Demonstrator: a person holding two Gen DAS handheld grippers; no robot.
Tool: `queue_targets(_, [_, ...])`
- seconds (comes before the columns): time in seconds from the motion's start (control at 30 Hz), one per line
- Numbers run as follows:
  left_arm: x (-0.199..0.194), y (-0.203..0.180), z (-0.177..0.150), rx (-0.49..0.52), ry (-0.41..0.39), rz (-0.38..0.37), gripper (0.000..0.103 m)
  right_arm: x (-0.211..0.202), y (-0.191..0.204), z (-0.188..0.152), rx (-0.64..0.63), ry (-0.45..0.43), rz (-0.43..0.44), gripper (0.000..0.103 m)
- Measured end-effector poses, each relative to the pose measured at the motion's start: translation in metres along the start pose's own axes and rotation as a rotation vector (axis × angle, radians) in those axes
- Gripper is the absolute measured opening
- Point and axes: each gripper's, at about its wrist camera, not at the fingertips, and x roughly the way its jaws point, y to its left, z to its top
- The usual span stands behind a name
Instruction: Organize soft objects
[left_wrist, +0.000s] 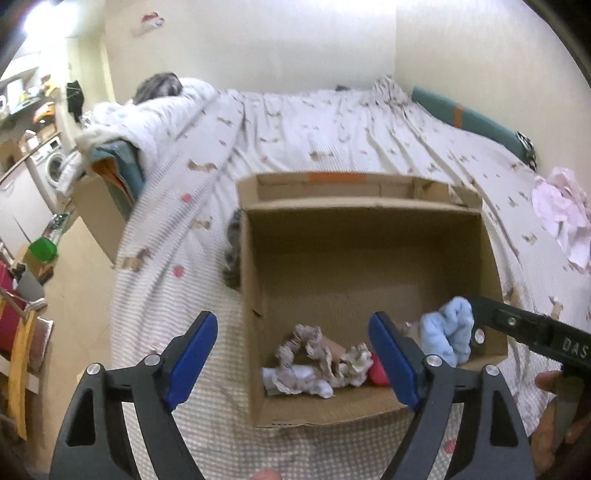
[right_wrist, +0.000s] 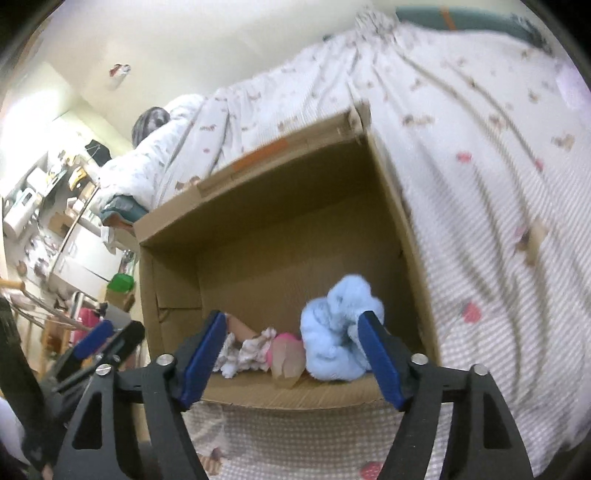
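An open cardboard box (left_wrist: 365, 236) stands on the bed; it also shows in the right wrist view (right_wrist: 258, 206). Inside at its near side lie a crumpled patterned cloth (left_wrist: 321, 354), a pink item (left_wrist: 378, 373) and a fluffy light-blue cloth (left_wrist: 448, 332). My left gripper (left_wrist: 291, 358) is open and empty, hovering over the box's near left corner. My right gripper (right_wrist: 291, 354) is open at the box's near rim; the blue cloth (right_wrist: 340, 332) rests against its right finger, loose between the jaws. The right gripper also reaches in from the right in the left wrist view (left_wrist: 480, 325).
The bed (left_wrist: 314, 129) has a wrinkled white patterned sheet. A pink-white garment (left_wrist: 565, 214) lies at its right edge, a grey furry item (left_wrist: 232, 254) beside the box's left wall. Pillows and a duvet (left_wrist: 147, 114) lie at the far left. Floor clutter stands left of the bed (left_wrist: 40, 251).
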Motion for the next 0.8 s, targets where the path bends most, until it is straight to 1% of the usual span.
queue_targets(0.07, [-0.008,0.006,0.003,-0.011,-0.025,-0.018,0.082,-0.012,0.004,0.000,-0.030,-0.041,-0.006,0.091])
queue_targets(0.13, [-0.020,0.012,0.005,-0.017,-0.065,0.004,0.082,-0.022,0.012,0.001,-0.072,-0.077,-0.016,0.091])
queue_targets(0.23, [-0.035,0.020,0.004,-0.036,-0.100,0.036,0.082,-0.040,0.020,-0.005,-0.132,-0.147,-0.047,0.092])
queue_targets(0.27, [-0.039,0.022,0.003,-0.043,-0.106,0.045,0.082,-0.046,0.021,-0.007,-0.138,-0.162,-0.048,0.093])
queue_targets(0.3, [-0.042,0.023,0.001,-0.050,-0.109,0.053,0.082,-0.050,0.022,-0.009,-0.139,-0.172,-0.046,0.098])
queue_targets(0.4, [-0.052,0.030,-0.005,-0.074,-0.108,0.046,0.083,-0.062,0.022,-0.017,-0.136,-0.203,-0.052,0.100])
queue_targets(0.47, [-0.057,0.033,-0.010,-0.081,-0.100,0.027,0.083,-0.065,0.025,-0.022,-0.147,-0.211,-0.061,0.101])
queue_targets(0.53, [-0.063,0.036,-0.016,-0.081,-0.090,0.010,0.089,-0.067,0.028,-0.029,-0.162,-0.217,-0.069,0.103])
queue_targets(0.6, [-0.069,0.037,-0.022,-0.081,-0.089,-0.008,0.090,-0.071,0.031,-0.035,-0.174,-0.222,-0.069,0.103])
queue_targets(0.67, [-0.076,0.038,-0.029,-0.081,-0.096,-0.011,0.091,-0.074,0.033,-0.043,-0.181,-0.225,-0.070,0.103])
queue_targets(0.73, [-0.083,0.036,-0.035,-0.070,-0.107,-0.009,0.100,-0.076,0.034,-0.051,-0.185,-0.222,-0.075,0.103])
queue_targets(0.8, [-0.090,0.033,-0.042,-0.053,-0.117,-0.014,0.102,-0.077,0.036,-0.057,-0.185,-0.216,-0.082,0.103])
